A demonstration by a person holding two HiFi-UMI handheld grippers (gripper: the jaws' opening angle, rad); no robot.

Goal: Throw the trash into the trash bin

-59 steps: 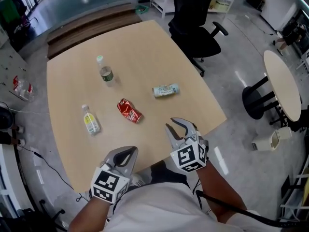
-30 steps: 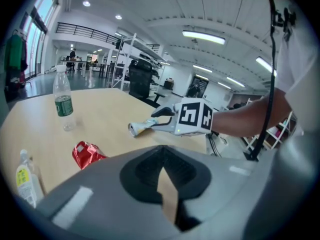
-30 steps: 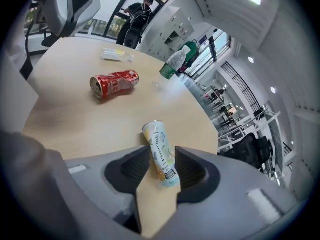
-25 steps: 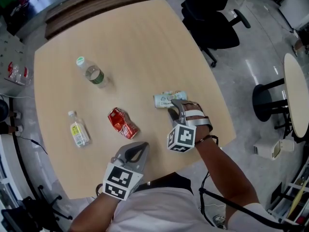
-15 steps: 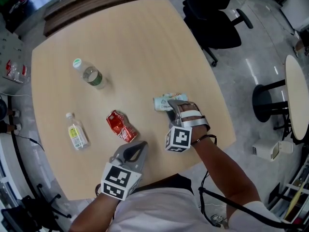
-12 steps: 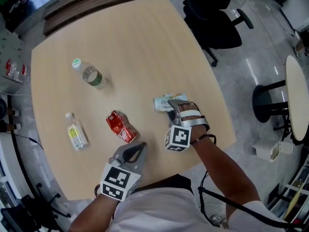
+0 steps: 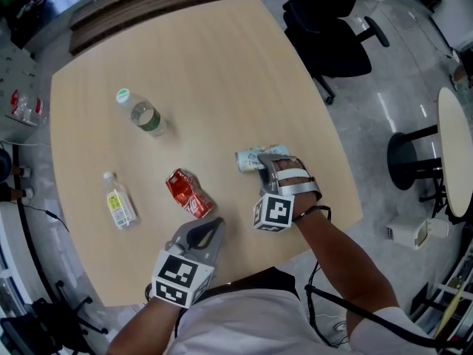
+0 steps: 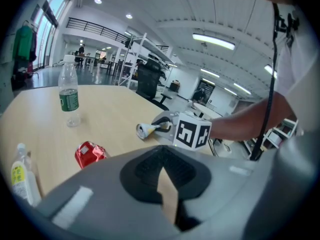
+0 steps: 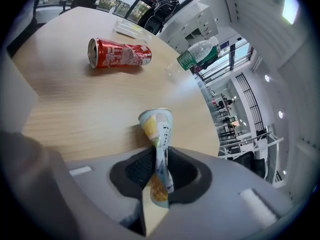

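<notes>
The right gripper (image 7: pixel 261 162), its jaws just closing, pinches the pale can (image 9: pixel 157 132) near the table's (image 7: pixel 222 72) right edge, ready to lift. The left gripper (image 7: pixel 210 228) hovers shut and empty by the near edge.

On the worktop (image 7: pixel 207 65), the pinched can (image 7: pixel 247 157) lies between the jaws of the right gripper (image 7: pixel 260 163), which have just been closing and now press on it. To the left of this gripper lies the crumpled can (image 7: pixel 186 192), and further left the lying bottle (image 7: pixel 118 202). Ahead of it and to the left, well apart, stands the upright bottle (image 7: pixel 140 114). The left gripper (image 7: pixel 209 226) hovers behind and left of the right one, just behind the crumpled can. Off the worktop, an office chair (image 7: pixel 332 35) stands ahead and to the right, and a round table (image 7: pixel 454 146) far to the right.
</notes>
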